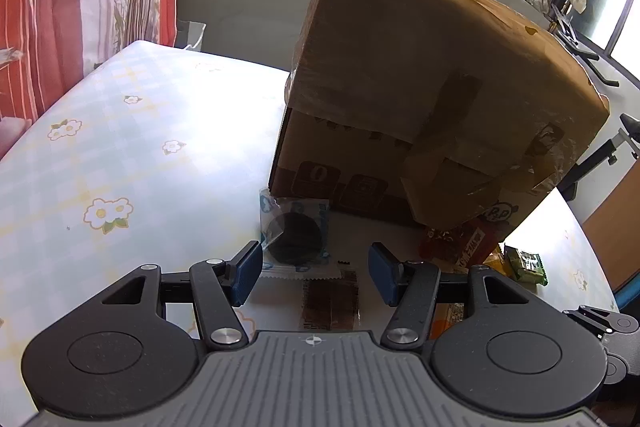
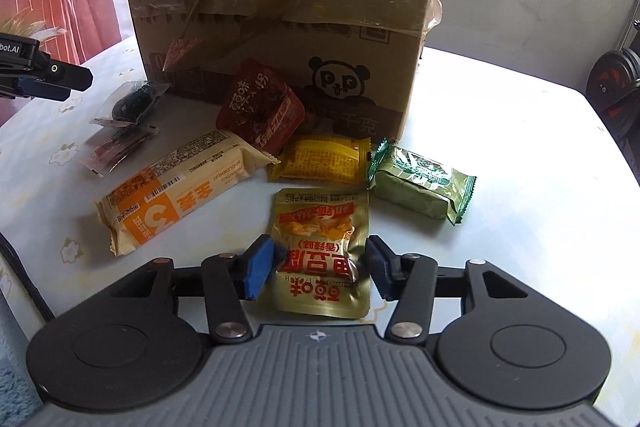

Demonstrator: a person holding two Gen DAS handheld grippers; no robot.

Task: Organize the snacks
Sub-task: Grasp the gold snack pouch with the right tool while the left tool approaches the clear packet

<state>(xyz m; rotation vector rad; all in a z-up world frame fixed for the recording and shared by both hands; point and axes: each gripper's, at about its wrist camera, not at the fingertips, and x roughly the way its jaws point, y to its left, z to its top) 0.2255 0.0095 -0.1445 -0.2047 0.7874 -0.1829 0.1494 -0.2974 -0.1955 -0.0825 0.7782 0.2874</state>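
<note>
In the left wrist view, the left gripper point(image 1: 316, 269) hangs spread wide and empty above a clear wrapper with a round dark cookie point(image 1: 294, 237) and a small brown printed sachet point(image 1: 330, 301), both lying on the pale flowered tablecloth point(image 1: 120, 155) just before the tall brown cardboard box point(image 1: 420, 99); closing here could pinch only loose film and let the cookie slide out. In the right wrist view, the right gripper point(image 2: 320, 265) straddles a glossy gold foil snack pouch point(image 2: 320, 247), pads beside its edges, jaws not clenched; the slick foil may buckle or slip, and a sweep could scatter the long cream-and-orange bread packet point(image 2: 180, 187) nearby.
</note>
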